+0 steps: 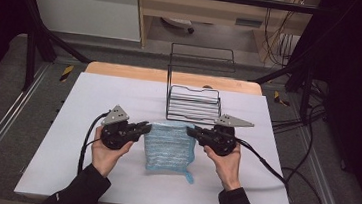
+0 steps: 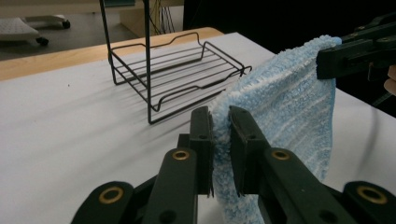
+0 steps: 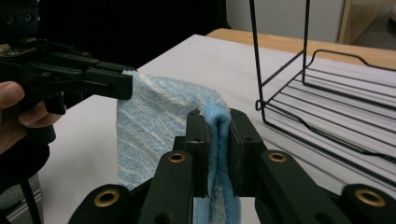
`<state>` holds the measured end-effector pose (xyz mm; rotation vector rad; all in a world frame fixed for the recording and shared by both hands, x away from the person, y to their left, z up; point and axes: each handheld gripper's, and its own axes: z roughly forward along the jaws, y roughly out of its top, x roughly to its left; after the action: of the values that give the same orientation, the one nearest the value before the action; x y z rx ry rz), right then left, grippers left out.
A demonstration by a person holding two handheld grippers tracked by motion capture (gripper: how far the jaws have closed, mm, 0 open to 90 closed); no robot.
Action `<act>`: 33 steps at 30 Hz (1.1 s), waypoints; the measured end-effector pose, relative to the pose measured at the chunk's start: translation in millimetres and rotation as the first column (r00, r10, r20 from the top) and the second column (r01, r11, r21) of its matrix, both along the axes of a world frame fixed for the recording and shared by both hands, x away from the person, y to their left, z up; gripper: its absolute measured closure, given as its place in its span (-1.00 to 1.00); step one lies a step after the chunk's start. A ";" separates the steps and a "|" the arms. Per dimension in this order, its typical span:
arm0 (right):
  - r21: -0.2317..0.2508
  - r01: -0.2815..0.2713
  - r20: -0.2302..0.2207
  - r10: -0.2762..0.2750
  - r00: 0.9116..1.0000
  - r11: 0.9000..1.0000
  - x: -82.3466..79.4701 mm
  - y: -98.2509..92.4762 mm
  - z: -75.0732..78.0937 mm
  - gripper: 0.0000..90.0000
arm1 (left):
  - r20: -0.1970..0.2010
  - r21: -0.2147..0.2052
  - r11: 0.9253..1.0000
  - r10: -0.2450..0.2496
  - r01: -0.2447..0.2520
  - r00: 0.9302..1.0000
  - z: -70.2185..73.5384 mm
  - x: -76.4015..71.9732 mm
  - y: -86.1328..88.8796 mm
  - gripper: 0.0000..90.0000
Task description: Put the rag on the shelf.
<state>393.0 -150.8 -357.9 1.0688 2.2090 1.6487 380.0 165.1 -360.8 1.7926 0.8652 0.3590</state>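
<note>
Here, left gripper [image 2: 220,135] jaws clamped on blue towel [image 1: 170,145], right gripper [image 3: 218,135] likewise.

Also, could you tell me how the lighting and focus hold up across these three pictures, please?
High view: the white table top is evenly lit, the surroundings fall to near black, and the picture is a little soft. Left gripper view: the wire rack casts a faint shadow, while the left tongs on the blue towel look slightly blurred. Right gripper view: dark backdrop, and the close right tongs look soft.
</note>
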 end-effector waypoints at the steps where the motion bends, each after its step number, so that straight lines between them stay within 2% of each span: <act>1: 0.000 0.000 0.010 0.000 1.000 1.000 -1.2 0.0 2.3 0.79 | 0.006 -0.001 1.000 -0.001 0.001 1.000 1.8 -0.6 0.3 0.77; 15: 0.009 0.011 0.102 -0.012 0.995 1.000 -14.2 -0.8 25.5 0.79 | 0.074 -0.030 1.000 0.003 -0.001 0.997 21.8 -6.6 -1.2 0.77; 28: 0.008 0.057 0.181 -0.057 0.982 0.998 -22.2 -5.1 43.7 0.79 | 0.140 -0.044 0.999 0.008 -0.001 0.990 37.6 -2.9 -10.7 0.78; 33: 0.015 0.079 0.212 -0.080 0.974 0.997 -23.6 -9.2 51.7 0.79 | 0.165 -0.050 0.999 0.011 -0.002 0.986 46.2 0.3 -17.3 0.78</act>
<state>369.4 -160.0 -306.2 0.9213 2.0011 1.6530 380.3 147.8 -314.6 1.6885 0.7570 0.4793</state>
